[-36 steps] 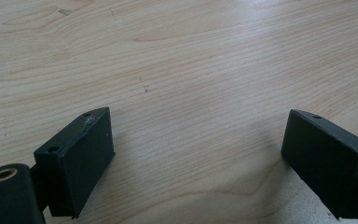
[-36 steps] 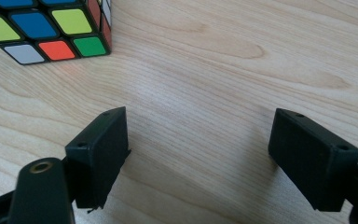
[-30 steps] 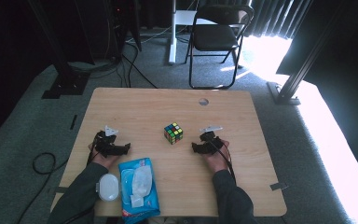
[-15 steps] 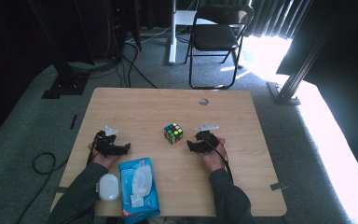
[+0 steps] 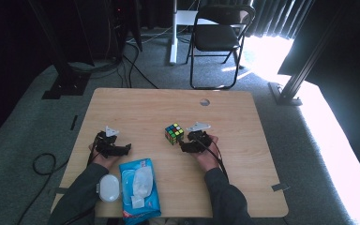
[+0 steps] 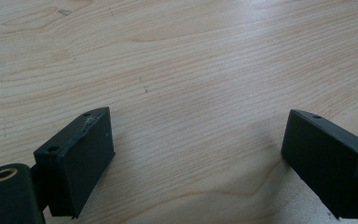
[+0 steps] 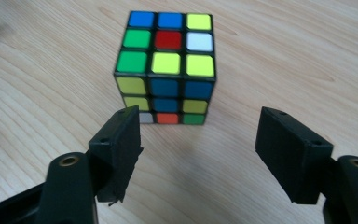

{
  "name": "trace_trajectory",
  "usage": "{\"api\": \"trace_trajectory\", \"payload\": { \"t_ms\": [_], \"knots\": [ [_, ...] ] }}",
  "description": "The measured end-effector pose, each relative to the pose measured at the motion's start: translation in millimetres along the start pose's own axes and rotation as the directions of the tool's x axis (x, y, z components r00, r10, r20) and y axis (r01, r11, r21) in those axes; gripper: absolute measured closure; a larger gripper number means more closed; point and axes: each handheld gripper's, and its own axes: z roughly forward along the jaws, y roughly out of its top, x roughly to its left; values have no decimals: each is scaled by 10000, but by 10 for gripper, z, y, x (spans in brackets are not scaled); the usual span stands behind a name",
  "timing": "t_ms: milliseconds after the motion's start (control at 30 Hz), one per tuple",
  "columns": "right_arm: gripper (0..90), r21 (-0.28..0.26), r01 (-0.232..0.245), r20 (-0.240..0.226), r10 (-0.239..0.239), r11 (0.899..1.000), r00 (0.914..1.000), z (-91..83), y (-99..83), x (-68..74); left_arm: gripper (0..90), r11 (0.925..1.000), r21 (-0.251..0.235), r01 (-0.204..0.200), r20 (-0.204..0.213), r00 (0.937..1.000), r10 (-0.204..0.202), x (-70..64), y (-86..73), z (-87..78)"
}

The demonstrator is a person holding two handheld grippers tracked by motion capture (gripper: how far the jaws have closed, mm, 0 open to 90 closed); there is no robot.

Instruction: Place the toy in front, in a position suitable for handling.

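A scrambled colour cube (image 5: 174, 133) (image 7: 168, 65) stands on the wooden table (image 5: 225, 112) near its middle. My right gripper (image 5: 183, 145) (image 7: 198, 154) sits just right of the cube, open, jaws pointing at it with a small gap; the cube lies just ahead of the jaw tips, not between them. My left gripper (image 5: 124, 150) (image 6: 196, 158) rests low over bare wood at the left of the table, open and empty.
A blue pack of wet wipes (image 5: 139, 187) lies at the front edge between the forearms, a white round lid (image 5: 108, 188) beside it. A small round hole (image 5: 205, 101) marks the table's far side. A folding chair (image 5: 218, 37) stands beyond the table.
My right gripper has slid left and a little forward toward the cube. The left gripper and the cube have stayed put.
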Motion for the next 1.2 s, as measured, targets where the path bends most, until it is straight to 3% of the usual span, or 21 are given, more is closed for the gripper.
{"api": "trace_trajectory", "payload": {
  "t_ms": [467, 900, 1200],
  "knots": [
    [252, -450, 116, -286, -129, 9989, 9995, 75, 158, 109, 92, 10000, 4, -8, 3, 10000, 8, 1, 1, 0],
    [216, -108, 176, -395, -180, 9998, 9991, 289, 209, 136, 92, 10000, 3, -10, 11, 10000, 10, 2, 1, 1],
    [245, 29, 174, -324, -173, 9998, 9993, 392, 225, 130, 92, 10000, 14, -37, 23, 10000, 37, 4, 2, 1]
  ]
}}
